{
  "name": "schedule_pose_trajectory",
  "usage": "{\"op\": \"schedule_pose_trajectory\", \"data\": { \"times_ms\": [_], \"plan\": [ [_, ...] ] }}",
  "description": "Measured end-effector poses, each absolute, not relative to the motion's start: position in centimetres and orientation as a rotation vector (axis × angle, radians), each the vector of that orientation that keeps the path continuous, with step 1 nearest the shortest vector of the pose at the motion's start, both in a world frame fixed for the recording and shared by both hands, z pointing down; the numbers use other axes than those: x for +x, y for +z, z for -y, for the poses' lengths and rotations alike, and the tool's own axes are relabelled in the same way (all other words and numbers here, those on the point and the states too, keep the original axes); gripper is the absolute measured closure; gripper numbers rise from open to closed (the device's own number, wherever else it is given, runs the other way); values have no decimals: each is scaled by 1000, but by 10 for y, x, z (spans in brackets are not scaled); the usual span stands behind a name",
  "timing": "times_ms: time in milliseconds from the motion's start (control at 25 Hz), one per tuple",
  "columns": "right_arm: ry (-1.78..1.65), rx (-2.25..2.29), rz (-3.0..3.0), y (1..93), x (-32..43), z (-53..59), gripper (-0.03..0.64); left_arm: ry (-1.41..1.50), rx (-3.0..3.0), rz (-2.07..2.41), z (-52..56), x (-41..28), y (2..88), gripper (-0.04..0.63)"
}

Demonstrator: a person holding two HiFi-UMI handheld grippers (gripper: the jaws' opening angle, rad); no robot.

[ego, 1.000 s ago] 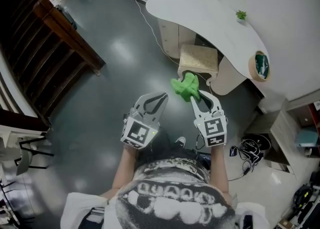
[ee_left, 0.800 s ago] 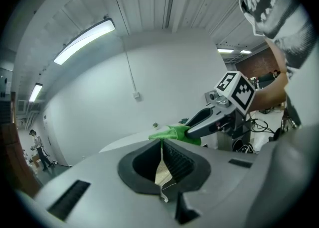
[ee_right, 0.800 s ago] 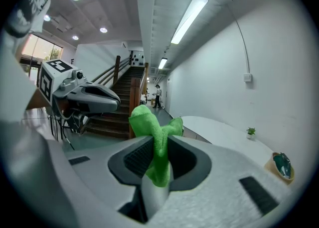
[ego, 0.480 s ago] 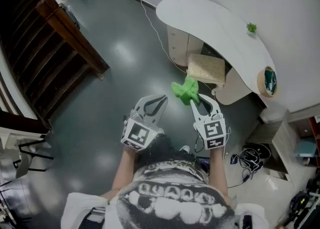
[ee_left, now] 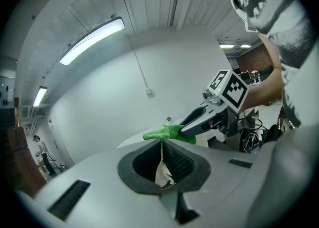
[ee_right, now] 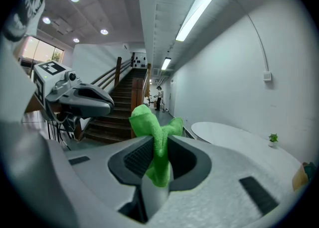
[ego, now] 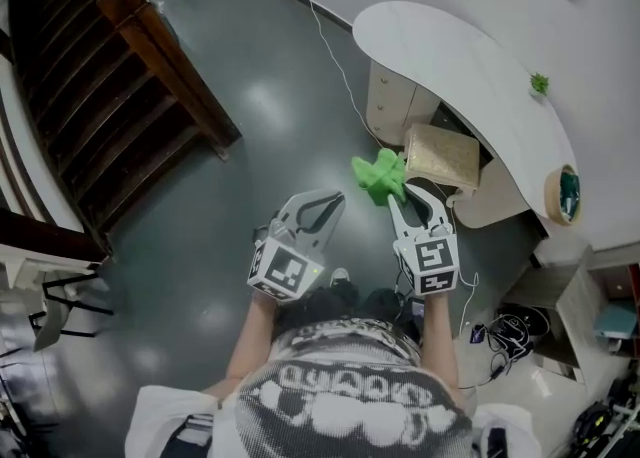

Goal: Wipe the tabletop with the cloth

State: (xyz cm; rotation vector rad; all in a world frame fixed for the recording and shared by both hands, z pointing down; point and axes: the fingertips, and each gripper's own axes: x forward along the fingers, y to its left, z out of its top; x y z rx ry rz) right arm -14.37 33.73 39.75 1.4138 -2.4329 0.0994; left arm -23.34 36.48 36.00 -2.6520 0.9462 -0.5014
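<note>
My right gripper (ego: 392,196) is shut on a bright green cloth (ego: 378,174), which bunches out above its tips. In the right gripper view the cloth (ee_right: 152,132) hangs pinched between the jaws of that gripper (ee_right: 158,148). My left gripper (ego: 335,198) is held level beside it, jaws together with nothing in them; its own view shows the tips (ee_left: 162,145) meeting, with the cloth (ee_left: 167,133) just beyond. Both are held in the air over a dark floor. The white curved tabletop (ego: 450,46) lies ahead to the right, a short way from the cloth, and also shows as the tabletop (ee_right: 234,140).
A beige padded stool (ego: 440,156) sits under the table's near edge. A small green plant (ego: 540,83) and a round bowl (ego: 565,196) are on the table. A wooden staircase (ego: 120,96) runs along the left. Cables (ego: 515,326) lie on the floor at right.
The table and stool have slid right and down in the head view, nearer to me. Both grippers keep their pose, the cloth still pinched in the right one.
</note>
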Motion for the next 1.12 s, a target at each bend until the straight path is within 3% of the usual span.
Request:
{"op": "schedule_pose_trajectory", "data": {
  "times_ms": [680, 1120],
  "plan": [
    [126, 1351, 2383, 416, -169, -271, 531, -461, -2716, -1002, -296, -264, 376, 584],
    [135, 1348, 2412, 426, -134, -144, 531, -509, -2690, -978, -180, -224, 380, 583]
  ]
}}
